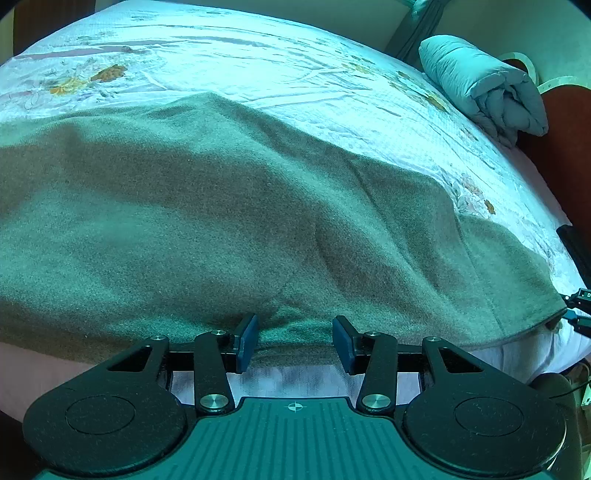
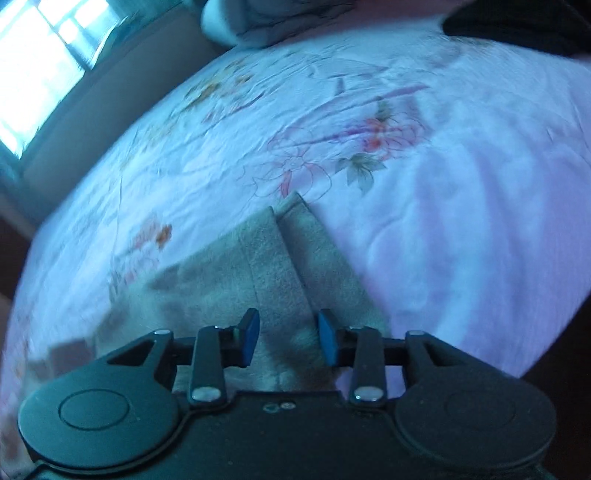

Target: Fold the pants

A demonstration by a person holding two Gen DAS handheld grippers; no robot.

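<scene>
The grey-brown pants (image 1: 229, 221) lie spread across the near part of a bed with a floral sheet (image 1: 258, 66). My left gripper (image 1: 294, 341) is open at the pants' near edge, its blue pads on either side of the cloth edge without pinching it. In the right wrist view the leg ends (image 2: 280, 266) lie flat, one hem overlapping the other. My right gripper (image 2: 288, 338) is open just above the leg cloth, holding nothing. The right view is blurred.
A rolled pale-blue quilt (image 1: 484, 85) lies at the bed's far right corner. A dark object (image 2: 517, 26) sits at the top right in the right wrist view. A bright window (image 2: 40, 62) is at far left. The bed edge (image 1: 546, 206) drops off at right.
</scene>
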